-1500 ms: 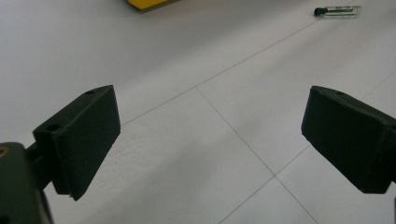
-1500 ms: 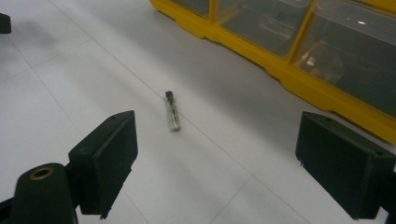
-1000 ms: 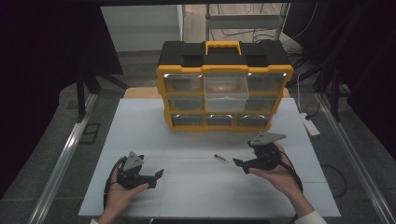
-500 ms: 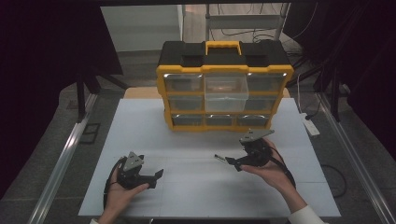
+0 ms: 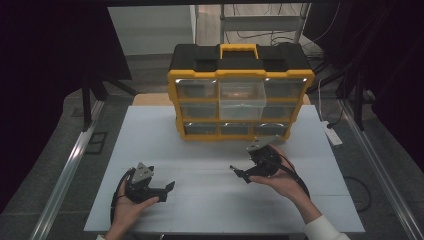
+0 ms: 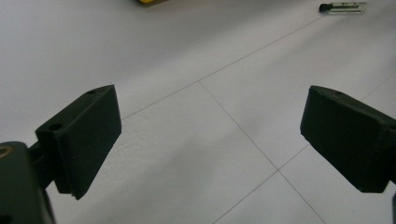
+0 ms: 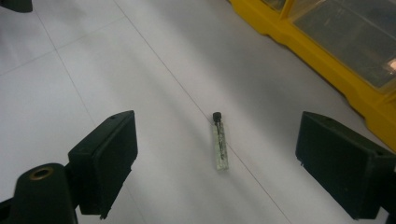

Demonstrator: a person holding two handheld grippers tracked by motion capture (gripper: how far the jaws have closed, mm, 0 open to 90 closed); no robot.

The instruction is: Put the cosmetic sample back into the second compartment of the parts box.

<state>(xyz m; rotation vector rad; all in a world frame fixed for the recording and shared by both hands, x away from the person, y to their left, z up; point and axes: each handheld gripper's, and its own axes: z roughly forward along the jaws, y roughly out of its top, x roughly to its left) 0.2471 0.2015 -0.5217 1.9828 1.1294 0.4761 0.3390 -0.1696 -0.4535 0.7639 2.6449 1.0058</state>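
Observation:
A small clear vial (image 7: 220,142) with a black cap lies flat on the white table (image 5: 210,205). In the right gripper view it sits just ahead of and between the jaws. My right gripper (image 7: 224,163) is open, low over the table, its jaws wide on either side of the vial without touching it. In the high view the right gripper (image 5: 240,173) is in front of the yellow and black drawer organizer (image 5: 240,70). My left gripper (image 5: 169,187) rests open near the front left, with nothing between its jaws (image 6: 215,140). The vial (image 6: 343,7) shows far off in the left gripper view.
The organizer stands at the back of the table, and one clear drawer (image 5: 242,97) in its upper middle is pulled out. Its yellow base (image 7: 327,60) runs close on the right of the right gripper. A white power strip (image 5: 332,134) lies at the table's right edge.
My right gripper has moved left and slightly forward across the table until its open jaws flank the vial. The left gripper has stayed put.

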